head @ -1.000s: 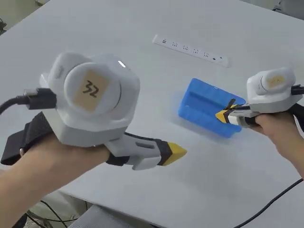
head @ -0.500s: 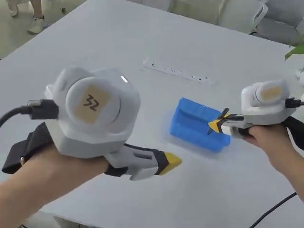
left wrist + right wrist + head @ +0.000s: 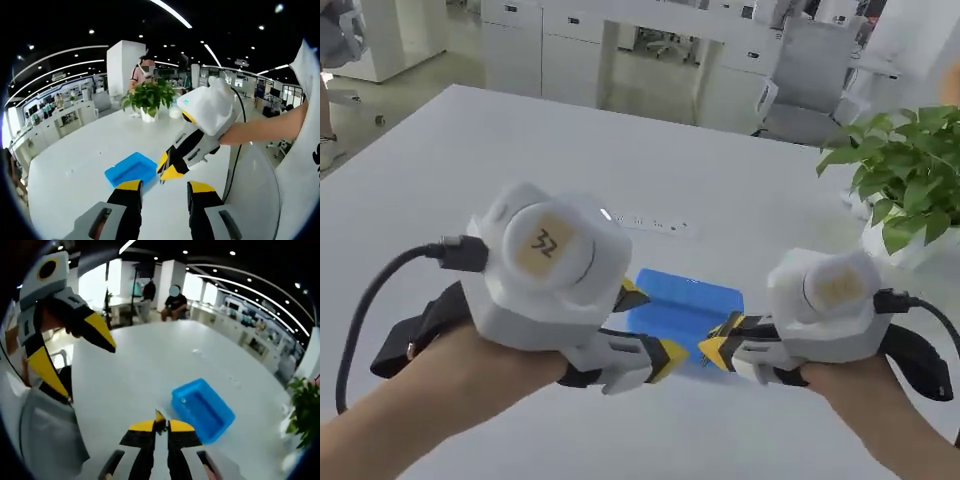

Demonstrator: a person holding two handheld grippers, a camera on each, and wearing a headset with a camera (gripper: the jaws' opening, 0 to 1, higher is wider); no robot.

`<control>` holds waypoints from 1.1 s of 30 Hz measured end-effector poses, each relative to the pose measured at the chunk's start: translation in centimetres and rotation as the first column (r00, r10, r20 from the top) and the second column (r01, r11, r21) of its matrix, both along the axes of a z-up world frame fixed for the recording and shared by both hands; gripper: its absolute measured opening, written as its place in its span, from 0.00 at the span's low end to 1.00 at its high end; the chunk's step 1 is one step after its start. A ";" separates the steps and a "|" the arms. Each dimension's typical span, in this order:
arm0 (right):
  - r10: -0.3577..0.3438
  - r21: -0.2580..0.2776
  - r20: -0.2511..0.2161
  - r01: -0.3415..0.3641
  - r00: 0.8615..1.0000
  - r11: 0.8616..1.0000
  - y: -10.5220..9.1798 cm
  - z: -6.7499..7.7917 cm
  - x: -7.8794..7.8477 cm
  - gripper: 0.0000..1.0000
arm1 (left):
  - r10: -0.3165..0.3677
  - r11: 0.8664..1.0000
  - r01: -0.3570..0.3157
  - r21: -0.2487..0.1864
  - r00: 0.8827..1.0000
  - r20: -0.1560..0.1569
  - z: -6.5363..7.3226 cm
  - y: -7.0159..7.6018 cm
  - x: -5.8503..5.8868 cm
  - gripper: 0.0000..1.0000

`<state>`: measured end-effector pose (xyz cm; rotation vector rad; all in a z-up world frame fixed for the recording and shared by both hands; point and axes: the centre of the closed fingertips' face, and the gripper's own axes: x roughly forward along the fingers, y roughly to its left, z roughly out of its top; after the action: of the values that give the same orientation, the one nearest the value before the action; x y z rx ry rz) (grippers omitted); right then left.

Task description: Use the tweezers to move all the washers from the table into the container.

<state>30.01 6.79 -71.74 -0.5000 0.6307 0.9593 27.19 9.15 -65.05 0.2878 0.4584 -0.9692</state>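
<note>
Right tongs (image 3: 161, 424), gripping tweezers (image 3: 159, 414), hover near container (image 3: 216, 431).

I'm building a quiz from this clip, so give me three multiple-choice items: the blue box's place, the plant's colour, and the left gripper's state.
1. The blue rectangular plastic container rests: A on the white table; B in a gripper; C on a chair.
2. The leafy potted plant is: A red; B green; C yellow.
3. The left gripper is: A shut; B open; C clamped on the container.
Answers: 1 A, it lies flat on the tabletop; 2 B, its leaves are green; 3 B, its yellow-tipped jaws stand apart.
</note>
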 end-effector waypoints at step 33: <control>0.035 -0.100 -0.030 -0.038 0.999 0.994 -0.5 -5.2 -4.8 0.07 | -0.333 0.926 0.313 0.211 0.940 0.069 -5.8 -4.1 -3.4 0.00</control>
<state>25.24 6.27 -76.93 -0.5899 0.6994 0.9735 23.83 5.02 -70.89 0.6054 0.4195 -1.2265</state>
